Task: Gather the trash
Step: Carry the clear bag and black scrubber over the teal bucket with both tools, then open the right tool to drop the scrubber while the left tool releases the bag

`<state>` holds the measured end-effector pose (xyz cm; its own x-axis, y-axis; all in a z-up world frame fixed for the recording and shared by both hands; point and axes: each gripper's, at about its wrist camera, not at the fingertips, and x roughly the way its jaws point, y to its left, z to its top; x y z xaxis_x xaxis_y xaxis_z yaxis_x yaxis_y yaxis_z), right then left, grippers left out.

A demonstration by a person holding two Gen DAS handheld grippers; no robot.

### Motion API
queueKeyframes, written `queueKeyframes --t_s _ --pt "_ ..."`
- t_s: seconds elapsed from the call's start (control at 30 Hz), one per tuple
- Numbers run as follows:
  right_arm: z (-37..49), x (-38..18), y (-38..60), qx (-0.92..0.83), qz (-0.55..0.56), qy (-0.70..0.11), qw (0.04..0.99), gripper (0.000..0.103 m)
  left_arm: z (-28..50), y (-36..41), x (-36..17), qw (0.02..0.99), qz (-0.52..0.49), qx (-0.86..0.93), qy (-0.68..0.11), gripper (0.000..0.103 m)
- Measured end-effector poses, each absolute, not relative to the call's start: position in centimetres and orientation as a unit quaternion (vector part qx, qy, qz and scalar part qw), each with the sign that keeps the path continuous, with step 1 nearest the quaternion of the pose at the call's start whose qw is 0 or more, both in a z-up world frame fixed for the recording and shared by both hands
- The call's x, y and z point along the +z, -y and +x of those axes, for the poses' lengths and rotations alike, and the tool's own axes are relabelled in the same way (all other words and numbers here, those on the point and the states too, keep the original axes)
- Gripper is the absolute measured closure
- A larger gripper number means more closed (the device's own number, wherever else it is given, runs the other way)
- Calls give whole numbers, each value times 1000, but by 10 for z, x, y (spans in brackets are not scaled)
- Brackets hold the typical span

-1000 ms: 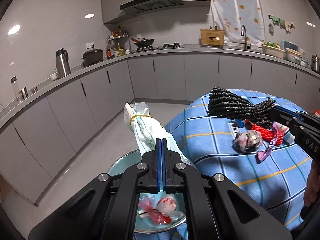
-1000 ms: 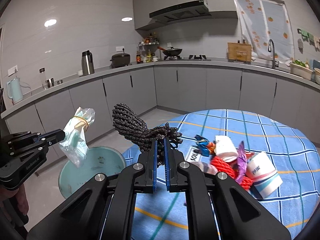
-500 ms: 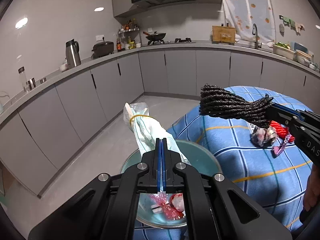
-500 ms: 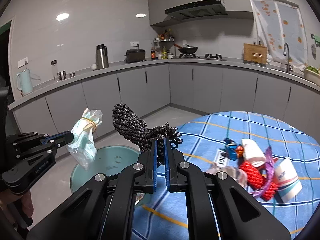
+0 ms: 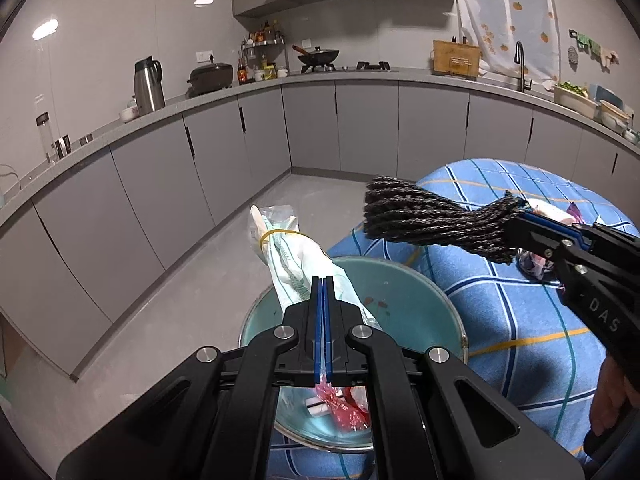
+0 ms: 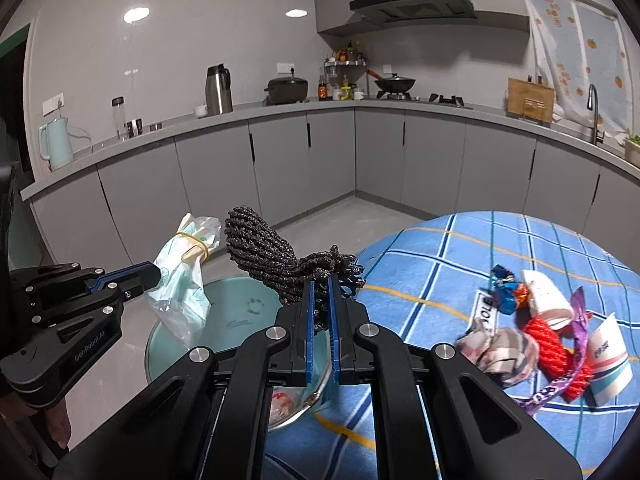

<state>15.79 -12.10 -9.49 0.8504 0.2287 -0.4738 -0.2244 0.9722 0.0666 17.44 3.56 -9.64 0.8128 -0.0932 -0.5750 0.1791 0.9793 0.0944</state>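
Pinching a white plastic bag point(image 5: 298, 268) tied near its top with a yellow rubber band point(image 5: 280, 233), the left tool point(image 5: 322, 280) has its blue pads pressed all but together on the thin film, and the bag sticks out past the tips over a round teal bin point(image 5: 420, 300) that stands on the floor just beside the bench point(image 5: 520, 320). The right tool point(image 6: 321, 280) is likewise clamped tight, its pads nearly closed on the knotted end of a dark bundle of braided cord point(image 6: 272, 252), the loose bulk jutting forward above the bin's near rim.

Both pieces look to be held out over the opening so that letting go would drop them straight in, and the thin end-grips seem chosen so nothing snags on the tools on release. Red wrappers point(image 5: 340, 408) already lie at the bottom of the bin, seen under the left tool.

Further out, on the blue checked cloth of the bench, more rubbish waits: a crumpled grey wrapper point(image 6: 500, 350), a red net point(image 6: 556, 354), a purple ribbon point(image 6: 576, 312), a paper cup point(image 6: 610, 360) on its side, a white roll point(image 6: 544, 294) and a blue sweet wrapper point(image 6: 504, 288), clustered well apart from the bin. By my reckoning the job is only partly done.
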Motion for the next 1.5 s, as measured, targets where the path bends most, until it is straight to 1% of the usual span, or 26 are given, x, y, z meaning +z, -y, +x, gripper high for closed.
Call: queueKeyframes --t_s 0.3,0.37,0.4,0.43,0.47,0.5,0.57,0.63,0.7,0.77,0.83,0.87,0.93,1.13,1.5 --pt "169 -117 103 129 -9 -272 954 95 180 -34 -112 943 71 -75 -318 102" --pt "171 -122 101 132 -12 -279 951 94 181 -35 -115 941 68 -74 -322 98" --pt "172 -125 101 133 -12 -282 950 91 181 -36 -116 941 67 -72 -323 98" --pt "172 -127 100 129 -13 -282 951 83 182 -37 -117 941 67 -71 -323 98" --pt "172 -130 101 127 -12 -284 950 75 183 -39 -117 941 66 -71 -325 93" --pt "174 -132 102 127 -10 -288 949 72 183 -40 -117 942 65 -67 -324 88" --pt "173 -134 105 124 -8 -290 949 62 181 -43 -117 944 63 -59 -319 67" --pt "172 -132 108 122 -5 -290 949 59 181 -46 -115 946 59 -50 -314 59" --pt "169 -130 112 118 -4 -288 950 56 181 -49 -114 947 56 -44 -313 55" --pt "167 -128 116 116 -1 -286 951 53 180 -52 -112 950 52 -35 -307 33" --pt "163 -124 120 113 2 -283 952 51 178 -52 -109 951 50 -35 -303 30" --pt "161 -123 122 111 2 -281 953 50 177 -51 -108 951 51 -35 -302 25" --pt "158 -121 125 109 2 -281 954 50 175 -49 -107 952 52 -35 -298 22" --pt "149 -115 135 101 4 -273 957 47 170 -38 -104 953 56 -43 -293 17" --pt "138 -107 164 77 18 -261 962 46 167 -9 -100 953 68 -62 -288 14"
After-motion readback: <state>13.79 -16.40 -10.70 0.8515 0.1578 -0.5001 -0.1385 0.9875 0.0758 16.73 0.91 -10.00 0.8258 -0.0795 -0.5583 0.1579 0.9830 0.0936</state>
